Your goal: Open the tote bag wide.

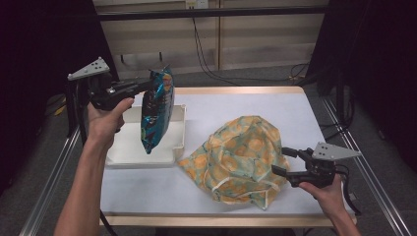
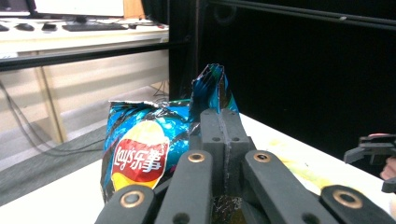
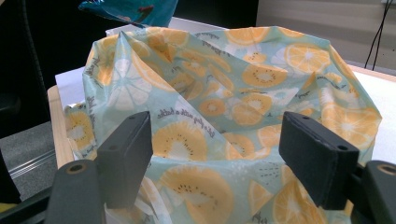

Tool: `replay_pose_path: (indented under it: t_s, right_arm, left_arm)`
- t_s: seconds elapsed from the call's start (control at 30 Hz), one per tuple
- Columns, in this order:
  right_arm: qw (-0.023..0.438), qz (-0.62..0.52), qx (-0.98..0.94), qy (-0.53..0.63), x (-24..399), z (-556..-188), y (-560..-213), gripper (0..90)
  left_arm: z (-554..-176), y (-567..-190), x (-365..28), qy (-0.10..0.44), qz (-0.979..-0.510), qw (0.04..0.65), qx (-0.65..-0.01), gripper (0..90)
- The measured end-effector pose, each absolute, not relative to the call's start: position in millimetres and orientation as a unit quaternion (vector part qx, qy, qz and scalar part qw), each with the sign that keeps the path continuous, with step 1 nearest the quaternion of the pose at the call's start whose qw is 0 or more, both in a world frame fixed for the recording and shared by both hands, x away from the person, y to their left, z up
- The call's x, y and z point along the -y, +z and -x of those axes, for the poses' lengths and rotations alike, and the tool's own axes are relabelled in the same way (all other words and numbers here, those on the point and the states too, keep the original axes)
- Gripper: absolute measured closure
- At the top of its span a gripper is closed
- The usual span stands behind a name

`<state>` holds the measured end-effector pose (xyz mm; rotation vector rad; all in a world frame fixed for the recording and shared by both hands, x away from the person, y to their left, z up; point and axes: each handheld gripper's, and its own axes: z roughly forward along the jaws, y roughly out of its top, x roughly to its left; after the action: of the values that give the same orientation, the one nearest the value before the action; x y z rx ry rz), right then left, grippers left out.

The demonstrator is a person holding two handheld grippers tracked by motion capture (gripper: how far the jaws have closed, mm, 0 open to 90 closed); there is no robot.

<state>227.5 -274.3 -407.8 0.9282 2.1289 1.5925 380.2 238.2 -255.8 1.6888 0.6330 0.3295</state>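
- The blue chip bag (image 1: 157, 110) hangs in the air above the white tray (image 1: 179, 142). Its bottom end points down into the tray.
- The left tongs (image 1: 153, 86) pinch the top corner of the chip bag. Their jaws are squeezed tight on the crinkly foil.
- In the left gripper view, the chip bag (image 2: 140, 154) shows a red and yellow logo, and the left tongs (image 2: 223, 135) clamp its top edge.
- The left hand (image 1: 105, 120) holds its tongs up high at the left of the desk (image 1: 246, 105).
- The white tray sits on the left part of the desk, right under the bag.
- A cloth bag with orange slices printed on it (image 1: 241, 157) lies crumpled in the middle of the desk, just beside the tray.
- The right tongs (image 1: 284, 161) are let go, with the jaws wide apart and nothing between them. They sit right next to the cloth bag, at its right edge.
- In the right gripper view, the cloth bag (image 3: 243, 93) stands just past the two spread jaws of the right tongs (image 3: 215, 154).
- The right hand (image 1: 327, 194) holds its tongs low over the near right corner of the desk.
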Motion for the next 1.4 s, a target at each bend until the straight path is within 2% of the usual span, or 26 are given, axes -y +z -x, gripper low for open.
replay_pose_path:
  t_s: [0.47, 0.93, 1.1, 1.3, 1.4]
  right_arm:
    - [0.16, -0.324, -0.749, 0.554, 273, -228, -409, 25.3]
    - [0.159, -0.323, -0.75, 0.555, 274, -228, -408, 25.2]
    - [0.159, -0.322, -0.751, 0.554, 273, -229, -409, 25.0]
    - [0.156, -0.322, -0.752, 0.554, 273, -230, -409, 24.8]
    - [0.158, -0.321, -0.751, 0.555, 273, -229, -409, 24.8]
  left_arm:
    - [-393, -266, -250, 0.167, -0.737, 0.569, -0.324, 90.0]
    - [-411, -283, -269, 0.206, -0.703, 0.551, -0.4, 90.0]
    - [-422, -294, -278, 0.198, -0.69, 0.558, -0.417, 90.0]
    - [-432, -304, -275, 0.195, -0.693, 0.553, -0.42, 90.0]
    - [-440, -312, -273, 0.191, -0.679, 0.564, -0.43, 90.0]
